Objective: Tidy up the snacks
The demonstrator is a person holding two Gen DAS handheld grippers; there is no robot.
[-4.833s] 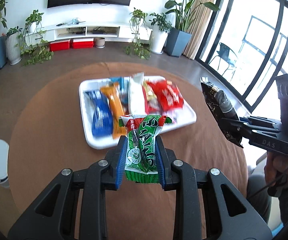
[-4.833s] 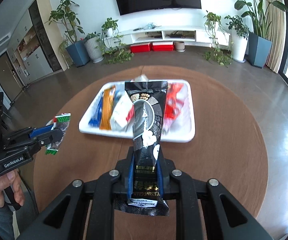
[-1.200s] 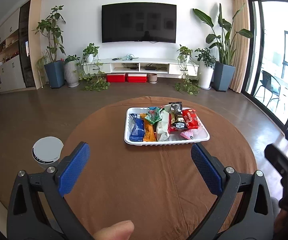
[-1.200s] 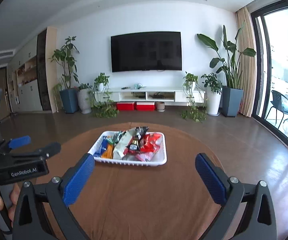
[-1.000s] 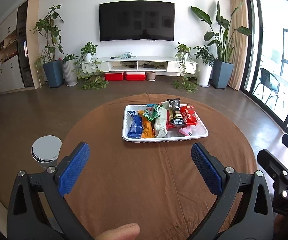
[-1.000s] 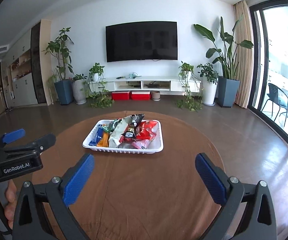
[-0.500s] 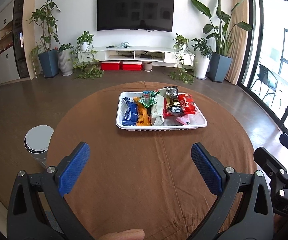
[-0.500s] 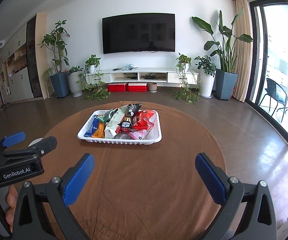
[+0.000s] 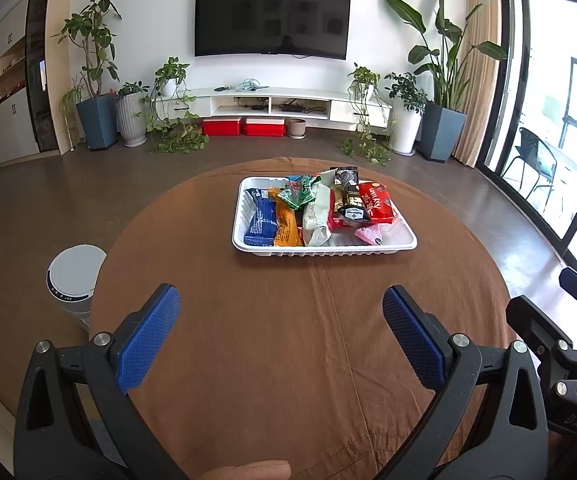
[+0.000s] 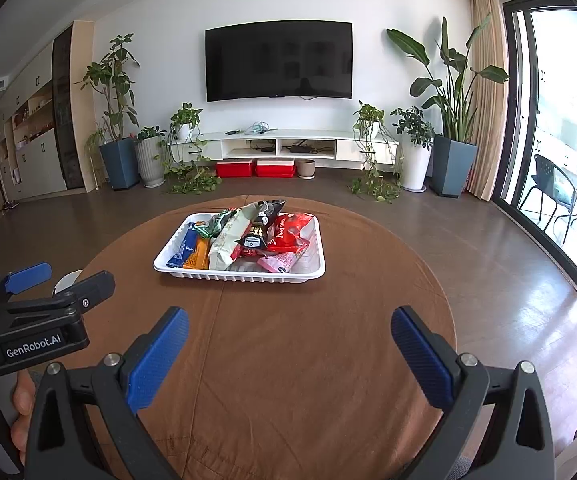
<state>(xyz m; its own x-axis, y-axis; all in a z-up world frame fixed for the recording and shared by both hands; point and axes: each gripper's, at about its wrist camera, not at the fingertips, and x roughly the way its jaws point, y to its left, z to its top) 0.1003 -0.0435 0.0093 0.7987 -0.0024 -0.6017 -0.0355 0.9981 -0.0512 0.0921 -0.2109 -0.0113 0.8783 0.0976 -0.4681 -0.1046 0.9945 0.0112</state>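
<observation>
A white tray sits on the far half of the round brown table. It holds several snack packets, among them a blue packet, an orange packet, a green packet, a pale packet, a black packet and a red packet. My left gripper is open and empty over the near table. My right gripper is open and empty too, well short of the tray.
A white round bin stands on the floor left of the table. A TV, a low white shelf and potted plants line the far wall. Glass doors run along the right. A fingertip shows at the bottom edge.
Both grippers let go of the green and black packets, which now lie in the tray, and drew back from it. Over the last second the views barely shifted.
</observation>
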